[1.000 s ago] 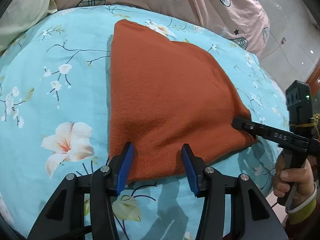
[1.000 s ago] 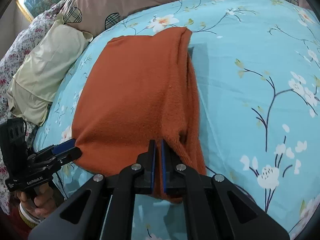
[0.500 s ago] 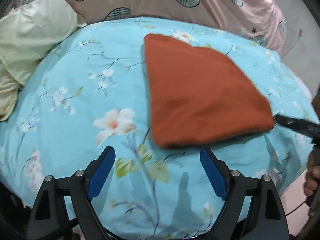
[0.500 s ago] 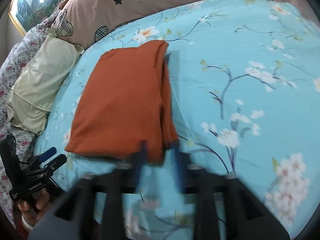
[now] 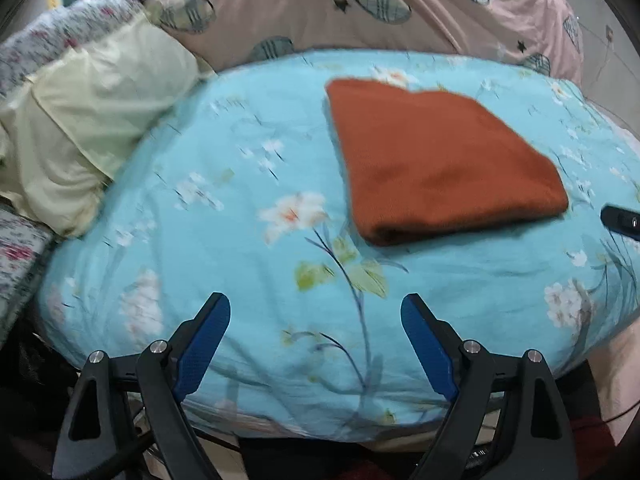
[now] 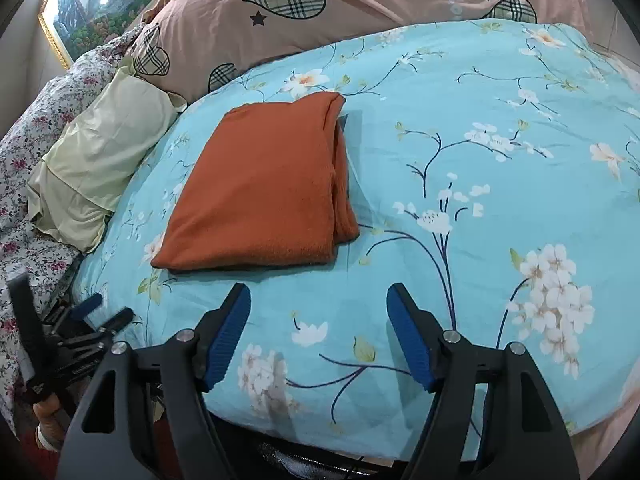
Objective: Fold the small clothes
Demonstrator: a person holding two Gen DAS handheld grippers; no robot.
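Note:
A rust-orange garment (image 5: 436, 156) lies folded into a flat rectangle on the blue floral bedspread (image 5: 248, 208). It also shows in the right wrist view (image 6: 260, 188), with its layered fold edges on the right side. My left gripper (image 5: 316, 316) is open and empty, well back from the garment near the bed's front edge. My right gripper (image 6: 318, 308) is open and empty, a short way in front of the garment's near edge. The left gripper also shows at the lower left of the right wrist view (image 6: 104, 312), and a tip of the right gripper at the right edge of the left wrist view (image 5: 620, 222).
A pale yellow pillow (image 6: 96, 168) lies left of the garment. A pink quilt with plaid hearts (image 6: 320, 4) is piled behind the bedspread. A floral sheet (image 6: 24, 152) is at far left. The bed's front edge is right under both grippers.
The right gripper let go of the garment's corner and opened. Both grippers pulled back toward the bed's front edge. The garment now lies flat and free.

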